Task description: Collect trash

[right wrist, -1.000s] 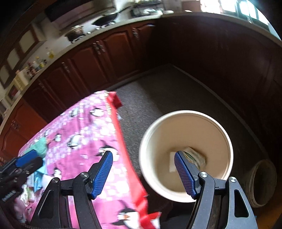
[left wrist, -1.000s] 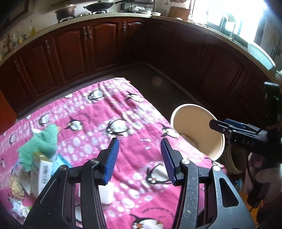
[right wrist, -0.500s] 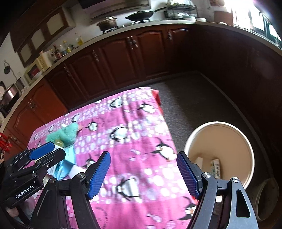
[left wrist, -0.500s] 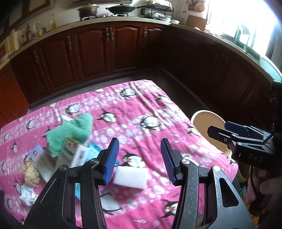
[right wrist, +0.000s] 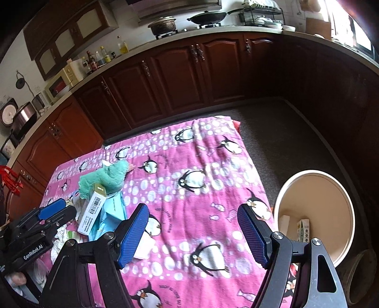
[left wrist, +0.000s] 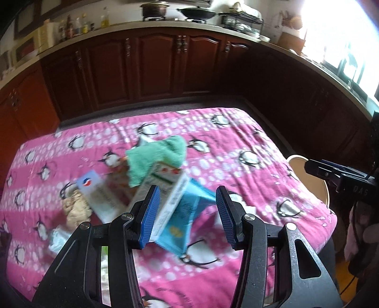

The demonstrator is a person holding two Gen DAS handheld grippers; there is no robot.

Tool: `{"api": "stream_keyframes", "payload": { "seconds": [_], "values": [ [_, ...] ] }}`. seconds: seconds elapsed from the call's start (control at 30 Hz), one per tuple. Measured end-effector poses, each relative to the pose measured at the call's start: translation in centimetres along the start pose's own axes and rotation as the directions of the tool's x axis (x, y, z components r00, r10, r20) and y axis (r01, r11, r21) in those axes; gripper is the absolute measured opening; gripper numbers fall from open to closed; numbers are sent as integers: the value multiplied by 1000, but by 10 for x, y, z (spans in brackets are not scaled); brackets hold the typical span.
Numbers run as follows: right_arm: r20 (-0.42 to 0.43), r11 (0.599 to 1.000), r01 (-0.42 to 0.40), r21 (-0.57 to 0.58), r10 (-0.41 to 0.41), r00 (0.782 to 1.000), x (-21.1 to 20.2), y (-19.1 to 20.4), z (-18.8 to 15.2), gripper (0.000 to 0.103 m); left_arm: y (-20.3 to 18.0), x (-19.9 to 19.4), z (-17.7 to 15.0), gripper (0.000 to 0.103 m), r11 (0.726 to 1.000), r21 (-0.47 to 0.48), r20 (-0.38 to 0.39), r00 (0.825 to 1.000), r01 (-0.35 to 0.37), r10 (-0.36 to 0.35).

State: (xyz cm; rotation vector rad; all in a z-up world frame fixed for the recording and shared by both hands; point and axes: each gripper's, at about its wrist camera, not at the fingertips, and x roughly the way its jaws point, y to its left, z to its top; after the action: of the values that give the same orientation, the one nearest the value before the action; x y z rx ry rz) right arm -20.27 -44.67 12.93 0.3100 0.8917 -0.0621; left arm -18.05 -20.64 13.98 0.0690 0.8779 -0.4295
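Both grippers hang over the pink penguin cloth [right wrist: 201, 165], nothing between their jaws: the left gripper [left wrist: 187, 210] half spread above the trash pile [left wrist: 151, 184] of cartons, packets and a green rag [left wrist: 158, 156], the right gripper [right wrist: 193, 233] wide. The cream bucket [right wrist: 284, 189] stands on the floor beside the table, two cartons [right wrist: 303, 229] already in it

Home kitchen: wooden cabinets [right wrist: 213, 78], stovetop wok [right wrist: 208, 17].
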Motion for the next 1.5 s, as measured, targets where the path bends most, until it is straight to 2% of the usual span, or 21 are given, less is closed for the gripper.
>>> {"api": "stream_keyframes", "payload": {
  "seconds": [0.3,0.47,0.57,0.7,0.77,0.8,0.87,0.97,1.17,1.37,1.5],
  "values": [
    [-19,999,-17,-42,17,1000,7,19,-2,75,65,-19,-13,48,994,-98,-12,999,-48,47],
    [-62,995,-52,-81,47,997,20,39,-10,75,105,-26,-25,49,982,-167,-37,996,-88,83],
    [-88,990,-71,-124,61,994,30,56,-15,75,130,-29,-36,49,972,-219,-62,995,-90,78],
    [-127,979,-107,-173,86,988,43,77,-21,75,142,-28,-42,49,969,-227,-80,994,-94,78],
    [-149,975,-123,-186,96,984,51,85,-24,75,140,-27,-40,52,974,-214,-78,996,-68,53],
    [-163,972,-135,-190,105,981,54,87,-26,75,138,-25,-39,60,977,-205,-77,996,-51,36],
    [-185,969,-149,-198,113,976,62,90,-30,75,130,-19,-34,65,983,-182,-81,997,0,-15],
    [-208,964,-151,-218,105,972,72,90,-34,75,108,-3,-25,65,988,-135,-98,991,80,-93],
    [-257,945,-161,-286,86,963,86,87,-41,75,70,38,-13,65,987,-32,-173,972,158,-161],
    [-290,930,-183,-317,89,953,100,91,-46,75,58,64,0,65,991,32,-204,972,128,-119],
    [-292,923,-188,-335,88,952,103,95,-46,75,50,75,6,65,988,75,-220,969,134,-114]
  ]
}}
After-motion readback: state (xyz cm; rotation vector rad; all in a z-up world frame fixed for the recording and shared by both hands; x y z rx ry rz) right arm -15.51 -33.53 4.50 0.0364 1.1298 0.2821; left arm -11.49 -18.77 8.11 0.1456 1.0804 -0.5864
